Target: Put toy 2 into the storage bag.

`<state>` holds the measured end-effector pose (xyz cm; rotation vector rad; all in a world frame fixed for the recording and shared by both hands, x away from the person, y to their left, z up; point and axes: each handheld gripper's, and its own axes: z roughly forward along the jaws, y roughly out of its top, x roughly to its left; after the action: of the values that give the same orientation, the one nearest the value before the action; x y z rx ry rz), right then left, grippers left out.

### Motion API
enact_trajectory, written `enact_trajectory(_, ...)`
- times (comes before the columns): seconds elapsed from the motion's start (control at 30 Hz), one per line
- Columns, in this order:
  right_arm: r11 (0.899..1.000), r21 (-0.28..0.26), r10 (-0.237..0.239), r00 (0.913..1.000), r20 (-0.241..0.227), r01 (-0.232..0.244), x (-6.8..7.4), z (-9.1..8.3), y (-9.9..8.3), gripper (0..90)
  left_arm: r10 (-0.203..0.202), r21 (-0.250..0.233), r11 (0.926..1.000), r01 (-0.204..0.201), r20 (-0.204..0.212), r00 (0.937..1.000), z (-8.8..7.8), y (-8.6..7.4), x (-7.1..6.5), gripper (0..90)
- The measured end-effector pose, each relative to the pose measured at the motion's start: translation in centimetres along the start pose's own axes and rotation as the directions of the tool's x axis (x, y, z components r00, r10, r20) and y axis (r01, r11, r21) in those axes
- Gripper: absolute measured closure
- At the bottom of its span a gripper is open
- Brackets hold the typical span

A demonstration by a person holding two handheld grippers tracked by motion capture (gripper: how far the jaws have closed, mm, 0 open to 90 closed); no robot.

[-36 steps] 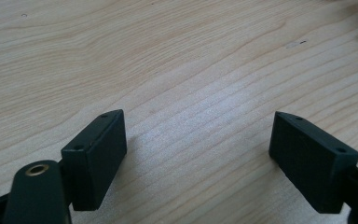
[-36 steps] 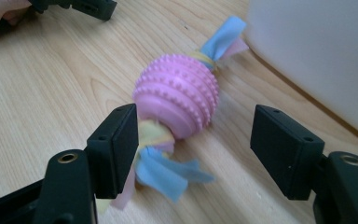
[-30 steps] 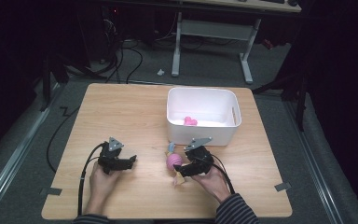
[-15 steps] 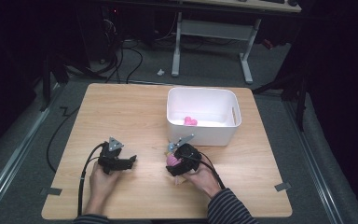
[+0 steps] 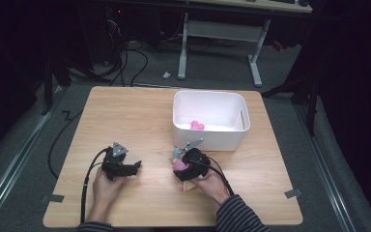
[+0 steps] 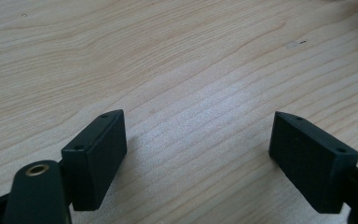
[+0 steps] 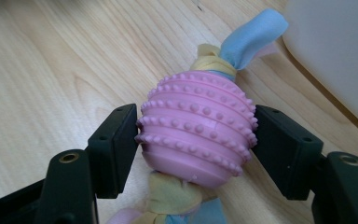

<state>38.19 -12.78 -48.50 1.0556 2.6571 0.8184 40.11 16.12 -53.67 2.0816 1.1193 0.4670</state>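
Wooden table (image 5: 125, 111), right claw (image 7: 196, 140) gripping pink toy (image 7: 196, 135)

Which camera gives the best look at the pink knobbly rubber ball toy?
The right gripper view: the pink knobbly rubber ball toy sits large and sharp there, with knotted fabric strips at both ends. The high view shows it as a small pink spot. The left gripper view shows wooden tabletop.

Pink ball toy (image 7: 196, 125): ribbed, studded rubber, egg-shaped, threaded on knotted yellow, blue and pink cloth strips. Lies on wooden table near the white bin's front wall, clamped at both sides.
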Motion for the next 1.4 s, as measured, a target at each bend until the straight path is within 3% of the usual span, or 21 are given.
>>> enact_trajectory(0.2,1.000,-0.018,-0.017,0.9990,-0.040,0.016,0.2,-0.9,-0.3,33.3,0.000,0.000,1.0000,0.000,0.000,1.0000,0.0,0.0,0.0,19.0)
enact_trajectory(0.43,0.999,-0.041,-0.021,0.9983,-0.053,0.019,-0.2,-2.1,-0.9,33.4,0.012,0.008,0.9999,-0.012,0.003,0.9999,0.0,0.0,-0.1,15.2)
enact_trajectory(1.17,0.996,-0.086,-0.021,0.9998,-0.005,0.021,-2.1,-6.8,-2.9,33.4,0.012,0.008,0.9999,-0.012,0.003,0.9999,0.0,0.0,-0.1,14.7)
enact_trajectory(1.4,0.994,-0.110,-0.010,0.9998,-0.015,0.009,-2.9,-8.2,-3.4,33.4,0.012,0.008,0.9999,-0.012,0.003,0.9999,0.0,0.0,-0.1,14.7)
